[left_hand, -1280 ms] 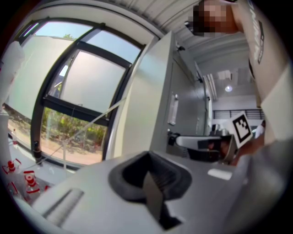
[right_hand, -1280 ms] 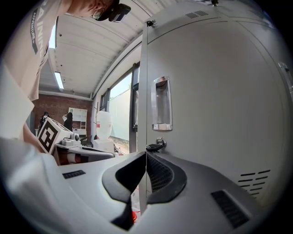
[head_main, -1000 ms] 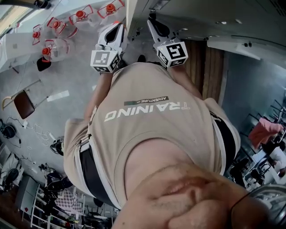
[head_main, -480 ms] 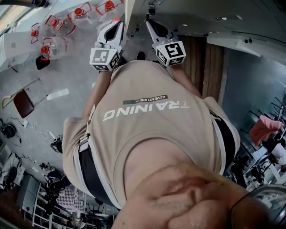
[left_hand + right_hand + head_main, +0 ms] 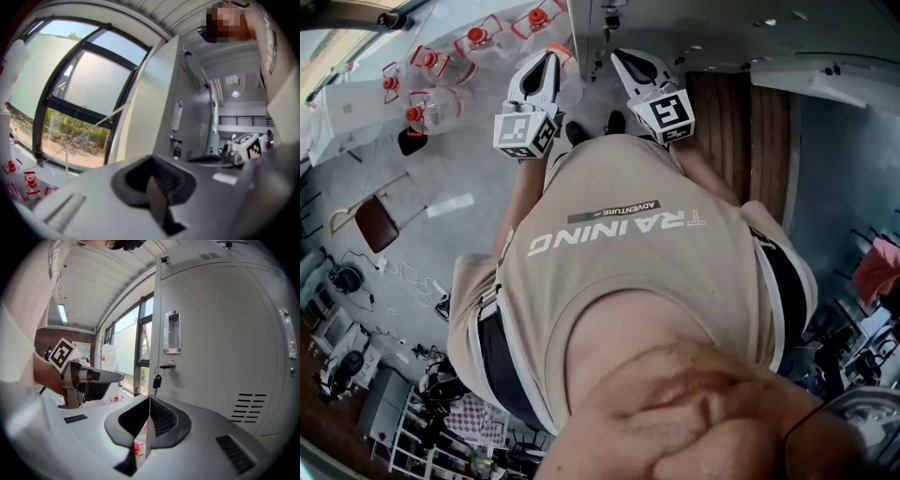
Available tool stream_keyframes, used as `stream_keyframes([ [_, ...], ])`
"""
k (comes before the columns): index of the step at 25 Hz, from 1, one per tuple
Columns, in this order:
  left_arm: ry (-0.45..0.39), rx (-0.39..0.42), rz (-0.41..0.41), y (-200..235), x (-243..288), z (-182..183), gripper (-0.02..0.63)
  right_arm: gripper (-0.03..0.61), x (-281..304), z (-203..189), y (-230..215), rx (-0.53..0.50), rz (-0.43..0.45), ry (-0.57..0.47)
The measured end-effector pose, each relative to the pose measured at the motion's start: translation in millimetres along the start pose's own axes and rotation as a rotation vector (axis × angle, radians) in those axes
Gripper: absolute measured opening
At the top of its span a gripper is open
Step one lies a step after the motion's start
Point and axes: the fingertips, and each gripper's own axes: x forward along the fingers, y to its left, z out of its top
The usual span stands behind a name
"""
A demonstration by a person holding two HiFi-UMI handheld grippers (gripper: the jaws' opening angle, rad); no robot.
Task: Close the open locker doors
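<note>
"While the person stands facing the grey locker (image 5: 190, 108), both tools are held out ahead of the chest, side by side and apart," the first inspector records. "Left hand-held gripper (image 5: 155, 190): jaws pressed together, nothing between them. Right hand-held gripper (image 5: 148, 411): likewise closed and empty."

"Position of the door?" asks the second.

"The locker door (image 5: 220, 333) fills the right gripper view beyond the jaws, near but not touched. It carries a chromed recessed handle (image 5: 172, 332). Below that is a key (image 5: 165, 366) in the lock with a dark fob (image 5: 156, 381) hanging from it, and there are vent louvres (image 5: 249, 407) low at the right. Whether that door sits fully home cannot be told. In the left gripper view the locker stands to the right of a tall window (image 5: 89, 93)."

"Surroundings?"

"The head view shows the person's beige shirt (image 5: 628, 253). Clear water jugs (image 5: 427, 103) with red caps stand on the grey floor (image 5: 450, 159) to the left, and a brown-seated chair (image 5: 373, 223) stands apart from them."
</note>
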Motion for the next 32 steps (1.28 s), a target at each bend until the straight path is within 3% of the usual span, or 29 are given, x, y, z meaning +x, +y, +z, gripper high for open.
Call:
stream_keyframes([
  [6, -0.046, 0.063, -0.038, -15.9, 8.1, 25.8, 0.006, 0.015, -3.0, 28.9, -5.2, -0.002, 0.017, -0.083],
  [11, -0.056, 0.163, -0.104, -43.4, 10.6, 39.0, 0.006, 0.014, -12.5, 63.2, -7.1, -0.020, 0.034, -0.161],
  [15, -0.094, 0.150, -0.122, -53.3, 15.7, 51.2, 0.006, 0.014, -16.2, 72.3, -9.0, -0.004, 0.059, -0.178],
  [21, -0.148, 0.182, -0.168, -63.6, 25.2, 79.1, 0.006, 0.014, -17.2, 85.6, -17.5, 0.014, 0.027, -0.210],
  [28, -0.099, 0.160, -0.151, -62.8, 20.0, 66.6, 0.006, 0.014, -23.0, 92.9, -16.9, 0.009, 0.020, -0.208],
  [32, -0.089, 0.145, -0.181, -71.2, 23.2, 60.0, 0.006, 0.014, -25.9, 86.8, -15.9, 0.032, 0.016, -0.194],
])
